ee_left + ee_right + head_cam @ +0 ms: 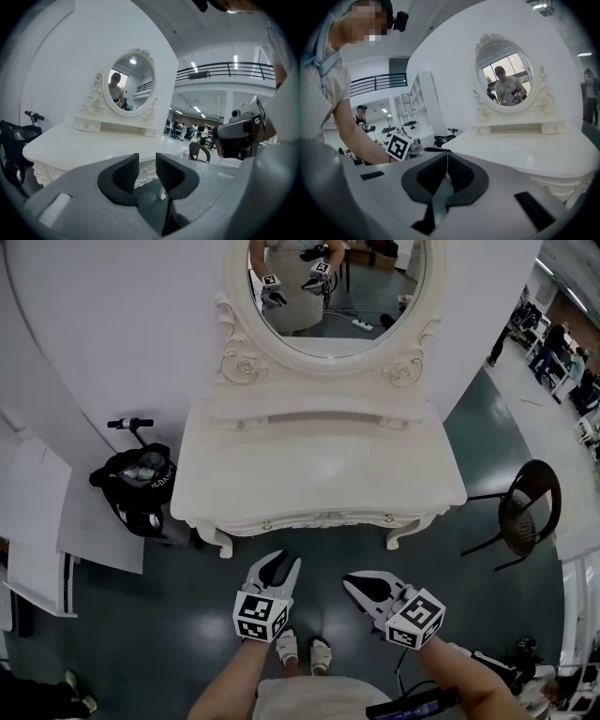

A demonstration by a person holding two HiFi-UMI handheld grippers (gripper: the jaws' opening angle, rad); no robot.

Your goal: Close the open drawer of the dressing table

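The white dressing table (319, 465) with its oval mirror (333, 296) stands against the wall in front of me. In the head view its drawer front (323, 519), with two small knobs, looks flush under the tabletop. My left gripper (287, 561) hangs in the air just before the table's front edge, open, with nothing between its pads (125, 169). To its right my right gripper (347, 581) is shut and empty, its tips meeting (447, 154). Both gripper views look over the tabletop (93, 145) toward the mirror (506, 79).
A black bag with a scooter handle (136, 484) sits at the table's left. To the table's right stands a black round chair (525, 507). White panels (37, 521) lean at the far left. The person's feet (302, 650) are on the dark floor below the grippers.
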